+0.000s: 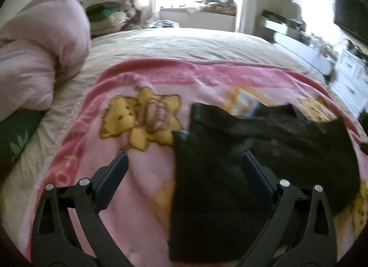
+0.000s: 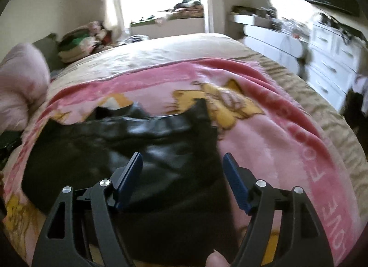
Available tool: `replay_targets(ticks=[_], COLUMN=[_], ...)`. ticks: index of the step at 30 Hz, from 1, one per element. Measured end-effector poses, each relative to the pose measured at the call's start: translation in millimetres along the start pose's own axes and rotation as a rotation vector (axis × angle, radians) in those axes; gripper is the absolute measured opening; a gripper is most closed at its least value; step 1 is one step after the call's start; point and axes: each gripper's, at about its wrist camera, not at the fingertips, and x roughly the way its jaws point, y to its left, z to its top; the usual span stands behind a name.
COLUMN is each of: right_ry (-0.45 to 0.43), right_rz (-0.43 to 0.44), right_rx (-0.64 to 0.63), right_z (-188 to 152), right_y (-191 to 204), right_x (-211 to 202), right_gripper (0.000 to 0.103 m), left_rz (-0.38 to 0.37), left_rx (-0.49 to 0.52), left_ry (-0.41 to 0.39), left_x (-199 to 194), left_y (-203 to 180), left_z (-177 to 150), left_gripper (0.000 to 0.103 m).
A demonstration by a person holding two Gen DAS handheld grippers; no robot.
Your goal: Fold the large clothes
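A black garment [image 1: 230, 163] lies crumpled on the pink cartoon blanket [image 1: 142, 175] spread over the bed [image 1: 184, 44]. The left tool [image 1: 184, 154] hangs over the garment's left edge, its fingers spread wide and holding nothing. The right tool [image 2: 182, 156] is also wide open and empty, over the garment's right side. The garment's far edge looks partly folded over, though blur makes that uncertain.

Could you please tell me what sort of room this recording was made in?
It looks like a home bedroom: a large bed spread with a pink cartoon blanket, a bundled pink duvet at one side, and a white dresser along the wall.
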Motion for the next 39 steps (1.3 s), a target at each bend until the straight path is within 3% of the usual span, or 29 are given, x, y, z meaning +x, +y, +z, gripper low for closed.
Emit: replay_targets(ticks=[5,11,19,24,32,39], right_ry=[0.041,0.103,0.222,0.195,0.131,0.109], right_rz=[0.052,0.077,0.044,0.019,0.045,0.071], right_rx=[-0.039,-0.07,-0.078,-0.074,-0.091,-0.152], right_z=[-14,-39,-74,-81,-71,-69], right_y=[22,41,50,56,73,98], right_x=[-4,-5,13,16,-15,-28], right_gripper=[0.071,0.075,0.077,0.078,0.094,0.095], left_rz=[-0.073,-0.082,-0.109,-0.1,-0.147,-0.159], left_rx=[0.023,0.089,0.073,0.054,0.032,0.042], left_ry=[0.052,0.084,0.224,0.229,0.217,0.214], left_x=[-10,-14,12,4,-21,-32], left_y=[-20,-35,-34,-36,-41,-49], left_z=[-27,-56,-86,-88,-84,-88], left_gripper=[0.093,0.093,0.094,0.095,0.095,0.095])
